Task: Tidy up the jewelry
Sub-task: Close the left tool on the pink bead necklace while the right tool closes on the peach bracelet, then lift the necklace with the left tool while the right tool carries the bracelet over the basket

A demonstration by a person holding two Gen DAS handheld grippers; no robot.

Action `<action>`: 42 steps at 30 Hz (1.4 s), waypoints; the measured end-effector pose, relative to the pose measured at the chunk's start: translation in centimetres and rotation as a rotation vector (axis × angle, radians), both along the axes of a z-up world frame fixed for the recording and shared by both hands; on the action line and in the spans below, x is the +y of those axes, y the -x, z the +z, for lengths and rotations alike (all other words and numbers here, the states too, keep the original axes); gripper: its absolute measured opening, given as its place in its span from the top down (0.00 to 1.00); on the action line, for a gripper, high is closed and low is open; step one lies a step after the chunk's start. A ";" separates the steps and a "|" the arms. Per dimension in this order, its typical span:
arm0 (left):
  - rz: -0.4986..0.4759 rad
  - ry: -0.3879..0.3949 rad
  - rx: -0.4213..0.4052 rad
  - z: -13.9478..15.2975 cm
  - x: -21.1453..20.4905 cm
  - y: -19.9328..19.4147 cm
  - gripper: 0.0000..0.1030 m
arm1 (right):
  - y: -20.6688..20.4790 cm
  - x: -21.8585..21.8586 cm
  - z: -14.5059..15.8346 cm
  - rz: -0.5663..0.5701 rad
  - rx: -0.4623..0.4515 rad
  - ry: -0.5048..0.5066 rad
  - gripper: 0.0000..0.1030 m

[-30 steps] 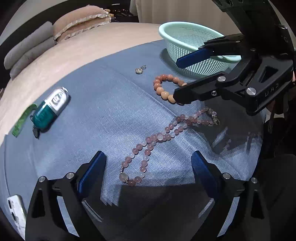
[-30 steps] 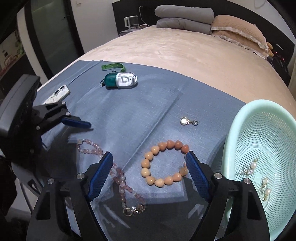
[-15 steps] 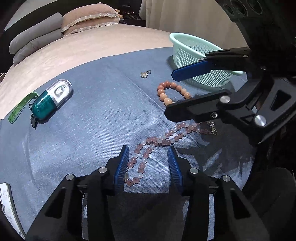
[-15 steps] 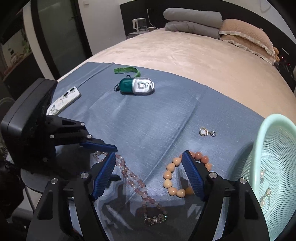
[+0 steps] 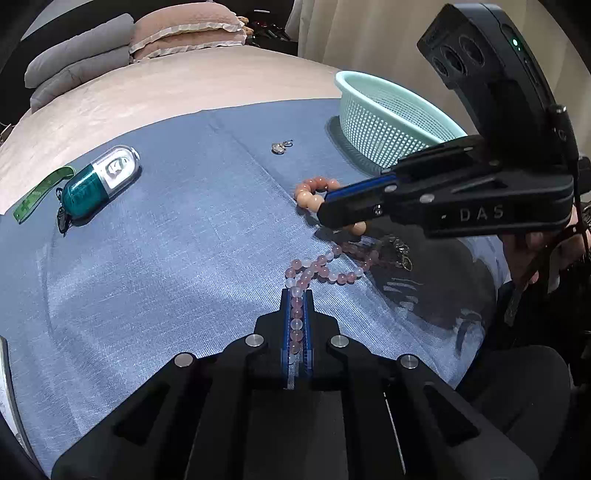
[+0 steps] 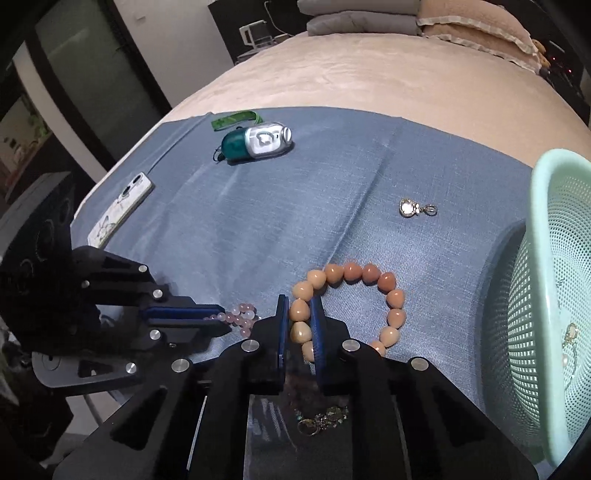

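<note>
A pink bead necklace [image 5: 325, 266] lies on the blue cloth [image 5: 184, 229]. My left gripper [image 5: 296, 295] is shut on its near end; it also shows in the right wrist view [image 6: 218, 320]. An orange bead bracelet [image 6: 369, 291] lies beside it. My right gripper [image 6: 299, 302] is shut on the bracelet's left side and shows in the left wrist view [image 5: 325, 210]. A mint mesh basket [image 6: 546, 280] with some jewelry inside stands at the right. A small silver pendant [image 6: 410, 207] lies apart on the cloth.
A teal and silver capsule-shaped case [image 6: 258, 142] with a green strap [image 6: 234, 119] lies at the cloth's far side. A white phone [image 6: 122, 210] lies at the cloth's left edge. Pillows [image 5: 184, 29] sit at the bed's head.
Both grippers have closed: the left on the pink necklace's end, the right on the orange bracelet. Both moved lower toward the cloth.
</note>
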State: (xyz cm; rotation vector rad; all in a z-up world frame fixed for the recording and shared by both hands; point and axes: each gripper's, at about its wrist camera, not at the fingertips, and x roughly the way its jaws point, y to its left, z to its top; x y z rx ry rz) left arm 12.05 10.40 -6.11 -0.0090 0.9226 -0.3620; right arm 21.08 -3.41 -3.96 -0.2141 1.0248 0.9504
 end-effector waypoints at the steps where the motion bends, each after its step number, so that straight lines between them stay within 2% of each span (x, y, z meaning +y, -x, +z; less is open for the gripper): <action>1: 0.000 -0.015 -0.006 0.3 -0.2 0.1 0.95 | 0.0 -0.3 0.6 -0.006 -0.004 -0.019 0.89; 6: 0.021 -0.020 -0.053 2.8 0.3 0.2 0.94 | 0.0 -2.3 3.7 -0.027 -0.011 -0.107 0.89; 14: 0.049 -0.010 -0.160 9.4 0.7 -0.3 0.94 | -0.3 -5.7 9.8 -0.049 -0.041 -0.263 0.89; 20: 0.038 -0.017 -0.234 13.9 -0.1 -0.7 0.94 | -1.2 -9.0 13.6 -0.091 -0.094 -0.316 0.89; 26: 0.025 -0.020 -0.280 17.1 -1.6 -1.5 0.94 | -2.1 -12.0 15.6 -0.135 -0.131 -0.342 0.89; 34: -0.073 -0.038 -0.331 21.3 -7.2 -4.2 0.94 | -3.5 -16.2 18.1 -0.185 -0.186 -0.347 0.89; 38: -0.123 -0.034 -0.327 21.5 -10.3 -6.5 0.94 | -4.5 -17.9 18.2 -0.208 -0.198 -0.336 0.89; 42: -0.180 -0.036 -0.291 20.2 -13.3 -8.9 0.94 | -5.9 -19.7 17.0 -0.234 -0.186 -0.321 0.89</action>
